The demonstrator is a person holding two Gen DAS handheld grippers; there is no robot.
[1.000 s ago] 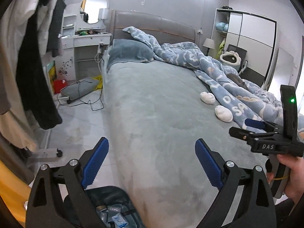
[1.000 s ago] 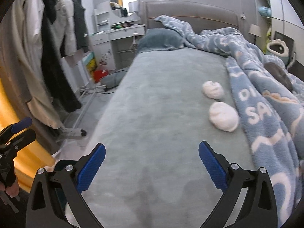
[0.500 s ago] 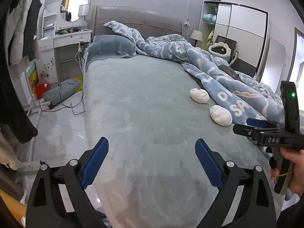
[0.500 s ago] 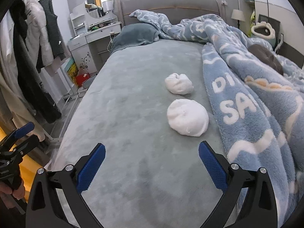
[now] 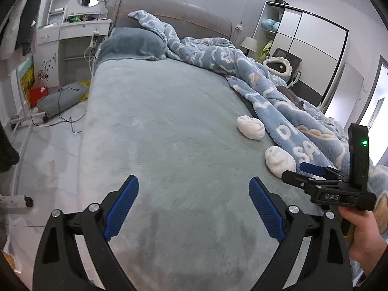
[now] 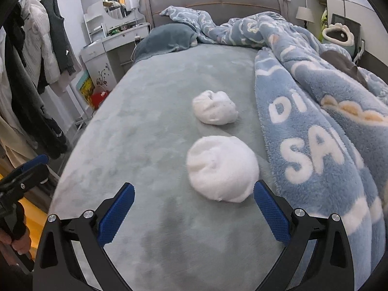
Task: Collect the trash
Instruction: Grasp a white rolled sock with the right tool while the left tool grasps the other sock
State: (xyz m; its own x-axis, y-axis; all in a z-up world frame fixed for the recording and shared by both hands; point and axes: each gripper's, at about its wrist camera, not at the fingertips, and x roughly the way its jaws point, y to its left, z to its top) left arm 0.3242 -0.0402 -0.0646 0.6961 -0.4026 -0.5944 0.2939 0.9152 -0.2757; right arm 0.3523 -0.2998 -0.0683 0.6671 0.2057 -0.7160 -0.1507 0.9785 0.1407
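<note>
Two white crumpled balls lie on the grey-green bed (image 6: 135, 131). The near ball (image 6: 222, 168) sits just ahead of my right gripper (image 6: 194, 211), toward its right finger; the far ball (image 6: 214, 106) lies beyond it. My right gripper is open and empty, low over the bed. In the left wrist view both balls show at the right, near (image 5: 280, 161) and far (image 5: 251, 127). My left gripper (image 5: 194, 206) is open and empty over the bed's near part. The right gripper (image 5: 312, 172) shows there too, beside the near ball.
A blue fleece blanket (image 6: 322, 111) is bunched along the right of the bed, close to the balls. A pillow (image 6: 167, 38) lies at the head. Left of the bed are hanging coats (image 6: 31, 55), a white dresser (image 6: 114, 46) and floor clutter (image 5: 60, 97).
Both grippers have moved forward over the bed. The right one has closed in on the near white ball, which now fills more of its view. Both stay open.
</note>
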